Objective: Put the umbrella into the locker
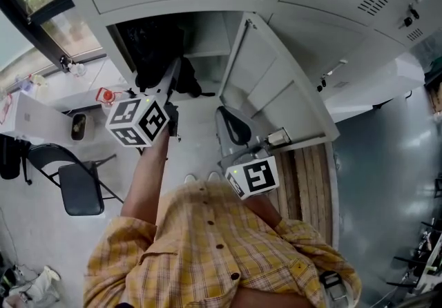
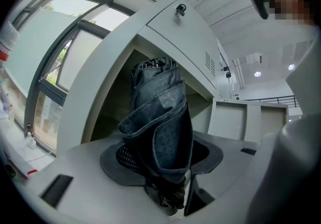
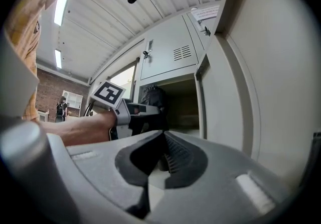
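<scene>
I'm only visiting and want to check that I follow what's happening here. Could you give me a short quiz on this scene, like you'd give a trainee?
1. True or false: the locker door stands open.
2. Which grips the folded umbrella? A the left tongs; B the right tongs; C neither.
3. Fill in: the right tongs are ___, with nothing between them.
Key: 1 true; 2 A; 3 shut.
</scene>
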